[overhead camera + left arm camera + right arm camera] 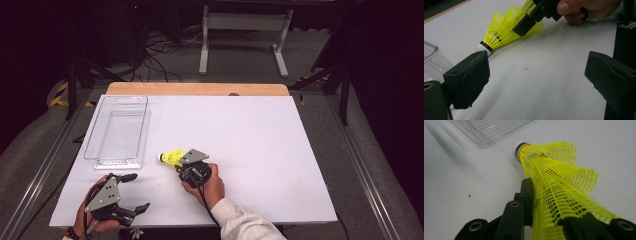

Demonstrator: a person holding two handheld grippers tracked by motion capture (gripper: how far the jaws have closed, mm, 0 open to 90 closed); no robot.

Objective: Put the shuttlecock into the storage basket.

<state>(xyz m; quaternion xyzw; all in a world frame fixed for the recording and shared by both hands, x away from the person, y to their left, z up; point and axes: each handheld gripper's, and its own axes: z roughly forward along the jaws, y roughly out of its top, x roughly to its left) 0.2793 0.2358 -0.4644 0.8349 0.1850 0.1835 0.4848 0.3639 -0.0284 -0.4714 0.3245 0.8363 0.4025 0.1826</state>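
Shuttlecock [171, 158]: yellow and netty, it lies on its side on the white surface [260, 150], a bit toward 7 o'clock from the middle. Its white nose points at 9 o'clock, toward the box.
Box [120, 131]: a see-through tub with nothing in it, at about 9 o'clock on the surface. Its near end sits just beside the shuttlecock's nose, so it looks like the place the shuttlecock will go.
Right tongs [181, 161]: they come in from 5 o'clock and pinch the wide, soft skirt of the shuttlecock. The net is squashed flat between the two black jaws in the right gripper view. I think they grab the skirt because it bends and is easy to squeeze, while the round nose would slip.
Lifted or not: hard to say, maybe the nose is touching the surface.
Left tongs [131, 192]: wide open, nothing in them, down at 7 o'clock near the edge. They point toward the shuttlecock but stay apart from it, likely waiting out of the way.
Right hand [210, 186]: wrapped around the handle, low over the surface, so the tongs can reach the skirt from the side.
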